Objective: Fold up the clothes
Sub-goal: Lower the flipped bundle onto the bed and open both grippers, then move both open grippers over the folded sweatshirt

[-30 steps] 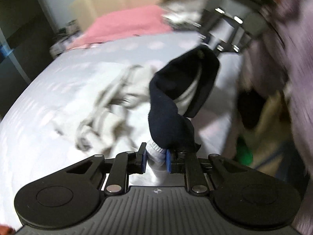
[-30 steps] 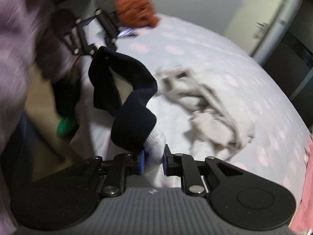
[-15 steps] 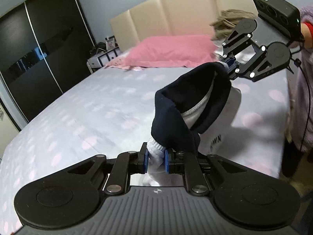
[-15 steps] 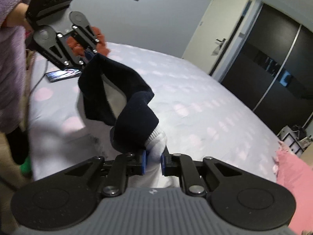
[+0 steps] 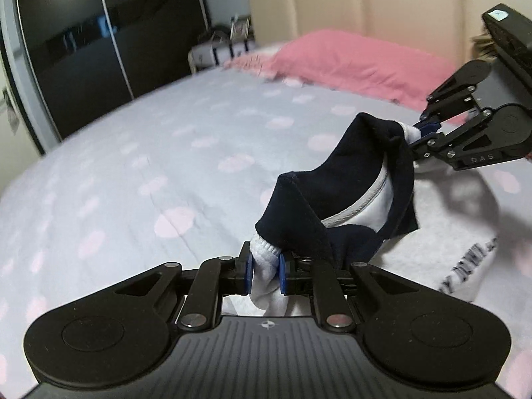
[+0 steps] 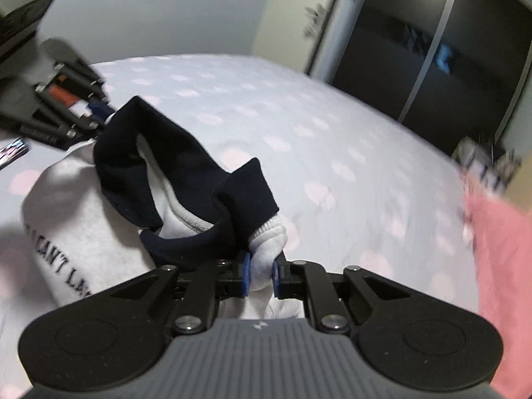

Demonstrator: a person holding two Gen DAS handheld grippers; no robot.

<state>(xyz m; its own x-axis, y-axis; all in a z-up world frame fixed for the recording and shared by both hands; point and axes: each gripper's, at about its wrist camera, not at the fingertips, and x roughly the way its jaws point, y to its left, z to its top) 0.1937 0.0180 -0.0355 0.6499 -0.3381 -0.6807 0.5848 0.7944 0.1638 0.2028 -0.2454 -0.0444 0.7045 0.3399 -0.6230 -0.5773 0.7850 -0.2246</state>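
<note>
Left tongs (image 5: 265, 274) clenched on a white ribbed cuff of the sweatshirt (image 5: 335, 199) — navy and white, part lifted, the rest of the white body w/ dark lettering lying on the bed (image 5: 166, 153) near its edge closest to the person. Right tongs (image 6: 260, 277) clenched on another white cuff of the same garment; the cloth hangs slack between the two, navy fabric bunched and folded over itself, so the white inside shows through the gap.

Around: bedspread is pale w/ pink dots, mostly bare toward the far side. Pink pillow (image 5: 352, 60) at the head end, against a cream padded headboard (image 5: 382, 3). Dark sliding wardrobe (image 5: 86, 46) runs along the far side of the bed; a small cluttered stand (image 5: 219, 50) sits by the head corner. Something flat and shiny (image 6: 11, 151) lies at the bed's near edge — too blurred to name.

In the way: the raised navy bunch blocks each camera's sight of much of the garment body beneath.
</note>
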